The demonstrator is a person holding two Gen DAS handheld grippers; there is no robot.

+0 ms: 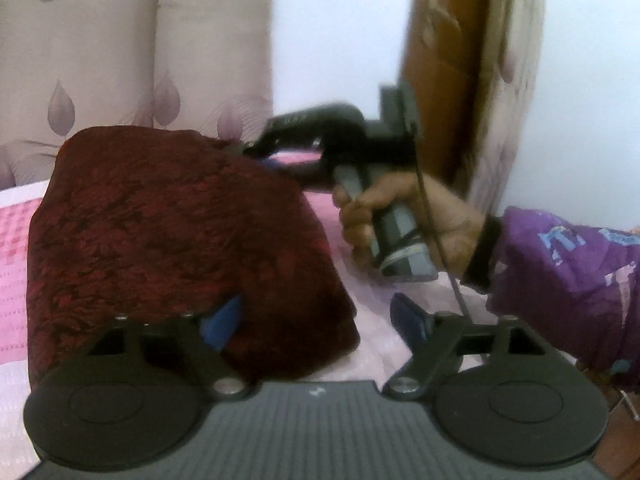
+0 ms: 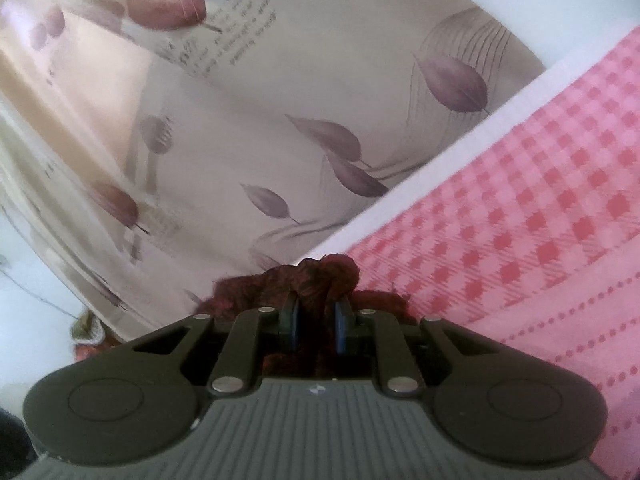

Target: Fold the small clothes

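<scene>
— Where in the left wrist view? Dark red garment filling the left and centre of the frame, draped in a mound over the pink checked bedspread; lower edge hanging across the left blue pad of the left gripper.

— Clamped there, or loose?

— Loose; left gripper spread wide, right blue pad standing clear of the cloth at lower right of centre, over pale bedding; only the left pad partly hidden behind the fabric, no pinch visible.

— And the other tool?

— Seen at centre right of the same view, gripped by a hand with a purple sleeve; tips meeting the garment's upper right corner; blurred.

— Closer look?

— Right wrist view: right gripper narrowed on a bunched fold of the dark red garment, at lower centre of the frame; cloth squeezed between both blue pads, rising just above them; leaf-print curtain upper left, pink checked bedspread at right.
</scene>
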